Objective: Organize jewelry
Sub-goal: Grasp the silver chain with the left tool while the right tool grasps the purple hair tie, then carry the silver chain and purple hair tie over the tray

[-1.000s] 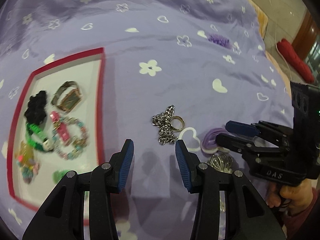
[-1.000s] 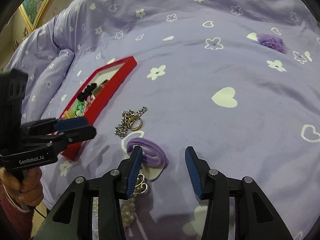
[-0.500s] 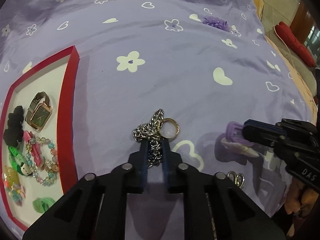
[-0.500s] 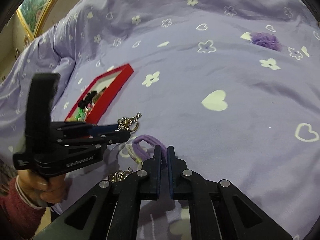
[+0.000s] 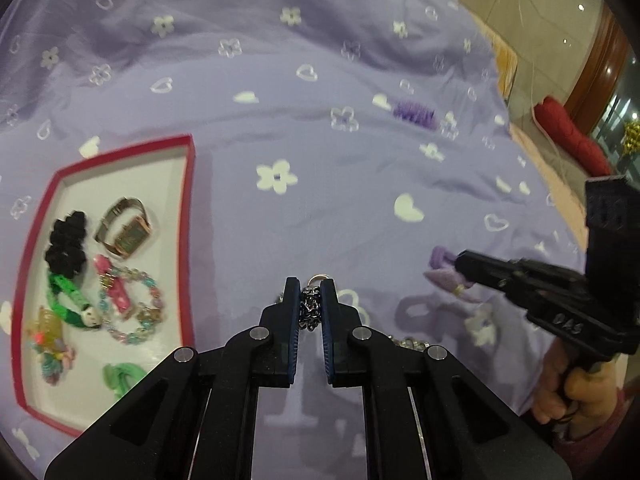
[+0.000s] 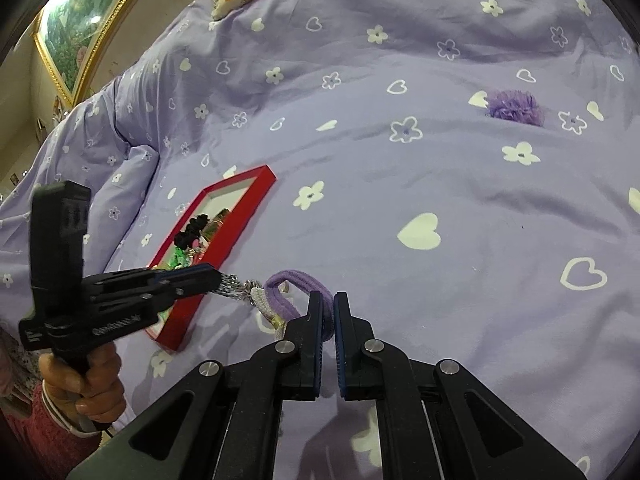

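Purple bed cover point(image 5: 320, 128) with white hearts and flowers lies under everything. The left gripper point(image 5: 310, 300) is squeezed tight on a silver chain point(image 5: 310, 312), and a small ring point(image 5: 319, 279) peeks out just past the tips. The chain is floppy, slippery and a bit heavy for its size, so I think it will dangle and swing; pinching a bunch of links in the middle looks like the safest hold. The right gripper point(image 6: 328, 312) is squeezed tight on a purple hair tie point(image 6: 288, 292). That one is soft, light and stretchy, so any spot on the loop should do. Both things sit near the red tray point(image 5: 188, 216), which rests on the bed to the left. The left view looks down into the tray and shows a watch point(image 5: 126, 234), a black scrunchie point(image 5: 66, 248), a bead bracelet point(image 5: 136, 312) and a green band point(image 5: 66, 300). The right view sees the tray from the side, so its things are mostly hidden, but it shows the chain hanging from the left gripper from the side, a fluffy purple scrunchie point(image 6: 516, 108) well apart up the bed, and the hand point(image 6: 86, 384) holding the left gripper.
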{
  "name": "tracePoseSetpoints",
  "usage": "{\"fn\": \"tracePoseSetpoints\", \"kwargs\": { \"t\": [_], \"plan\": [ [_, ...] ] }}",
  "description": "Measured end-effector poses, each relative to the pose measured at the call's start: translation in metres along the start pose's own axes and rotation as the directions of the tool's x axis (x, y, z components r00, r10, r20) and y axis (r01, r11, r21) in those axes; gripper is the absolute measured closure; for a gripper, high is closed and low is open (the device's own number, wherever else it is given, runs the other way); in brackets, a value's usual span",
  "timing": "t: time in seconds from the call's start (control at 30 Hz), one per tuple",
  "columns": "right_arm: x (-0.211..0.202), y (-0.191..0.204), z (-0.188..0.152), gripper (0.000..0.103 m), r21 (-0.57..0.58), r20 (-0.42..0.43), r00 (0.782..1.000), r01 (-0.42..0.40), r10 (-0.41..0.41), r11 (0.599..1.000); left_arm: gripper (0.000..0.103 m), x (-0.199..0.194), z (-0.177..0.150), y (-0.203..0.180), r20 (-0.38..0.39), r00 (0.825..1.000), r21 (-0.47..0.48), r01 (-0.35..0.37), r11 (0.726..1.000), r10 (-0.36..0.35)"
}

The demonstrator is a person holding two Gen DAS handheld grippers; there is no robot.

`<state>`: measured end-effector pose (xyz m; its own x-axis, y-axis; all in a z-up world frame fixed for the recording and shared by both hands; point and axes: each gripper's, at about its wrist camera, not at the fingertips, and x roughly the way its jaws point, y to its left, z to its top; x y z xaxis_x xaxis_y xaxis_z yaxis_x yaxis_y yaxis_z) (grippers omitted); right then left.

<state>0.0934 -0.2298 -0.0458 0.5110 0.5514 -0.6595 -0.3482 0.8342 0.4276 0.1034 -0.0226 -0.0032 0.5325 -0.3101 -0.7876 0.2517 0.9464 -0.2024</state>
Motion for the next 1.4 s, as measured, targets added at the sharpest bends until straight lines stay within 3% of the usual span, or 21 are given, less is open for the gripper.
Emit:
{"fn": "tracePoseSetpoints", "kwargs": {
  "t": [0.27,0.8,1.4],
  "plan": [
    [-0.003,0.023,0.005,0.099,-0.034,0.015,1.000,-0.020,0.020,0.999,0.095,-0.040,0.008,0.010,0.085,0.996,-0.040,0.035,0.999,-0.032],
    [0.019,0.085,0.009,0.099,-0.114,-0.020,0.994,-0.107,0.105,0.988,0.095,-0.101,-0.001,0.058,0.188,0.981,-0.139,-0.013,0.990,0.039],
    [0.071,0.160,0.006,0.098,-0.198,-0.126,0.974,-0.211,0.189,0.957,0.095,-0.119,-0.027,0.124,0.186,0.974,-0.258,-0.080,0.963,0.130]
  ]
}}
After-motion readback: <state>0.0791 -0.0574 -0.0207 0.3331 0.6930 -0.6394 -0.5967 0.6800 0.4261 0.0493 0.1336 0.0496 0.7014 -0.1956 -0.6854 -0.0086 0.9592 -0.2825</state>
